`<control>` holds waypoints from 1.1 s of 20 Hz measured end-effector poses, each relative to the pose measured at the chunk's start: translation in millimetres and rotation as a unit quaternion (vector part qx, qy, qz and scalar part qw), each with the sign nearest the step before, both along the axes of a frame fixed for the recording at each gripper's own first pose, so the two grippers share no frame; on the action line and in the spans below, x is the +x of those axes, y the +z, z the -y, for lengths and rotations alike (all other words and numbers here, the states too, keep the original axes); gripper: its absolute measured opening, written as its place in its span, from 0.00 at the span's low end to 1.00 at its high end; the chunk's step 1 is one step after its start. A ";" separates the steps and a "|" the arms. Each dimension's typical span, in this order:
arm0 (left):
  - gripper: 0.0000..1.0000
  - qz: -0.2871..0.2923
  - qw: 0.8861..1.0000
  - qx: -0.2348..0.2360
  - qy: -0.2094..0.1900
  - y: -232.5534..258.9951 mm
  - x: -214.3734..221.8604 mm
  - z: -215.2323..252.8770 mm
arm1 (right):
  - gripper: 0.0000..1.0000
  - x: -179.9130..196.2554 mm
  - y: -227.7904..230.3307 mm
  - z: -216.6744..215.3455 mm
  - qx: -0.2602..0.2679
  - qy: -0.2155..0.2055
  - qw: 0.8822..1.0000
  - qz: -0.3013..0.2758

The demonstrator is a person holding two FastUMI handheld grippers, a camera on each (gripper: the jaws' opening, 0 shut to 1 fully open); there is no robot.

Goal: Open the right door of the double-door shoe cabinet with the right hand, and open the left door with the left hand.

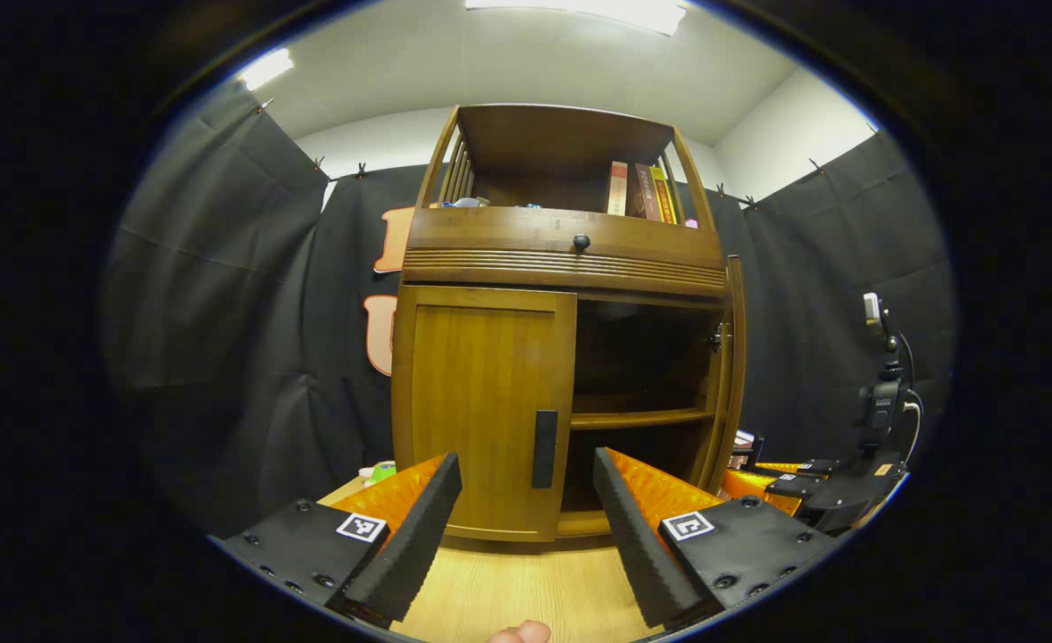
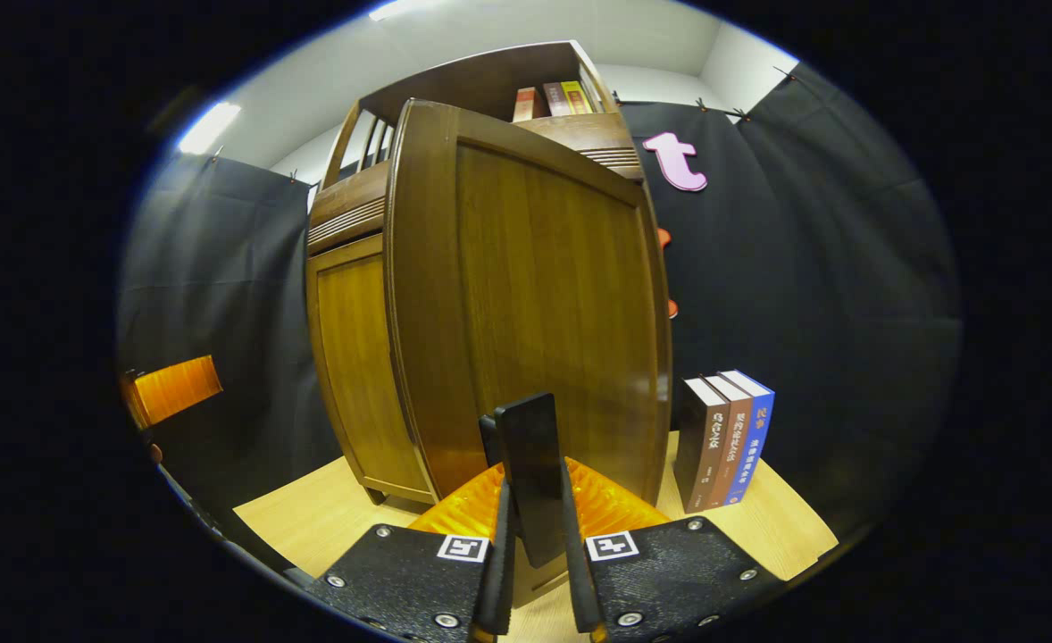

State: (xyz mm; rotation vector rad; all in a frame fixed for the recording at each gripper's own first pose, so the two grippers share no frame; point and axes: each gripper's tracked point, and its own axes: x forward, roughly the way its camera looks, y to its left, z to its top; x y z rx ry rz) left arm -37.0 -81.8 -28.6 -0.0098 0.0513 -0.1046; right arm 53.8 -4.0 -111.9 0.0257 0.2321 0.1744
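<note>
The left door's upright black handle (image 1: 544, 448) lies straight ahead of the left tongs (image 1: 526, 509), spread wide apart; the right tongs (image 2: 533, 545) clamp the swung-open right door's handle (image 2: 532, 464).

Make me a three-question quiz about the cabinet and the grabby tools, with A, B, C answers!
1. Where do the three standing books sit?
A. on the table right of the open right door
B. inside the cabinet
C. on the floor

2. What colour is the closed left door's handle?
A. white
B. black
C. red

3. What is the right tool doing?
A. hanging open in the air
B. clamped shut on the right door's handle
C. holding a book

Answers:
1 A: in the right gripper view they stand on the table beside the right door.
2 B: the bar on the left door is black.
3 B: both fingers squeeze the right door's handle, while the left tool is open.
</note>
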 end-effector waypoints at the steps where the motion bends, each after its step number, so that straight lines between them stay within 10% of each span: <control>1: 0.97 0.000 1.000 0.000 -0.002 -0.6 -0.6 2.6 | 0.24 -3.4 1.9 8.1 -0.004 -0.010 1.000 -0.001; 3: 0.96 0.000 1.000 0.001 -0.003 -0.9 -1.1 3.6 | 0.32 -15.8 3.0 33.4 -0.027 -0.031 0.999 0.002; 7: 0.96 -0.005 1.000 -0.004 -0.002 -5.5 0.7 3.6 | 0.05 -23.5 6.8 86.3 -0.048 -0.081 0.996 0.009; 9: 0.94 -0.008 1.000 0.002 0.001 -10.0 1.5 1.6 | 0.12 -22.4 12.9 113.7 -0.068 -0.090 0.993 0.014; 22: 0.94 -0.024 0.999 0.013 0.045 -23.6 4.3 -39.1 | 0.08 -13.3 16.8 188.5 -0.011 0.010 1.000 0.020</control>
